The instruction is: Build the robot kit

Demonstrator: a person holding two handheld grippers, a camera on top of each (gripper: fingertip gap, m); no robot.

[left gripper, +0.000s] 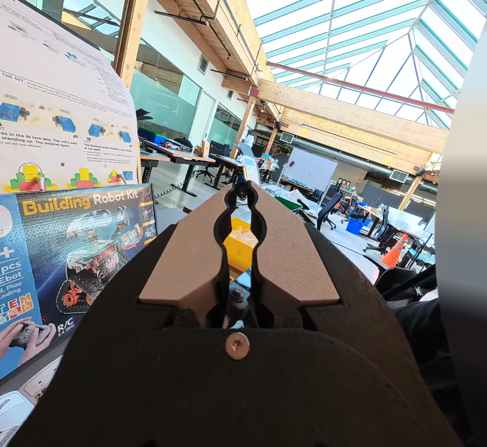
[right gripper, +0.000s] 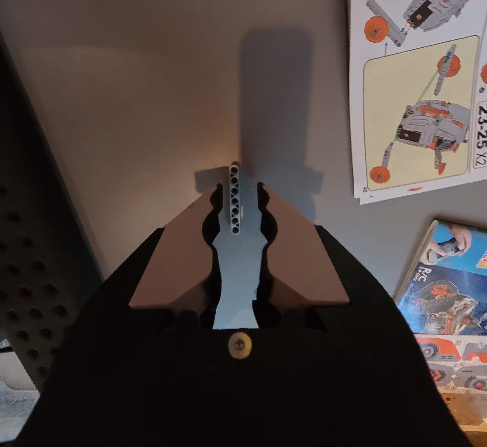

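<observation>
Right wrist view: right tool (right gripper: 238, 183) hangs over the bench (right gripper: 131, 78), jaws parted narrowly around a grey holed beam (right gripper: 234, 201) without touching; the beam lies off-centre, so closing could knock it askew; left tool (left gripper: 241, 186), raised, pinches a small blue peg (left gripper: 241, 188) at its tips; a weak pinch might drop it.

In the right wrist view a holed beam (right gripper: 234, 200) lies on the tabletop (right gripper: 131, 91) between the finger tips — instruction booklet (right gripper: 411, 86) at two o'clock, kit box (right gripper: 448, 284) at four. In the left wrist view another kit box (left gripper: 79, 249) stands at nine o'clock, an instruction poster (left gripper: 60, 107) behind it.
</observation>
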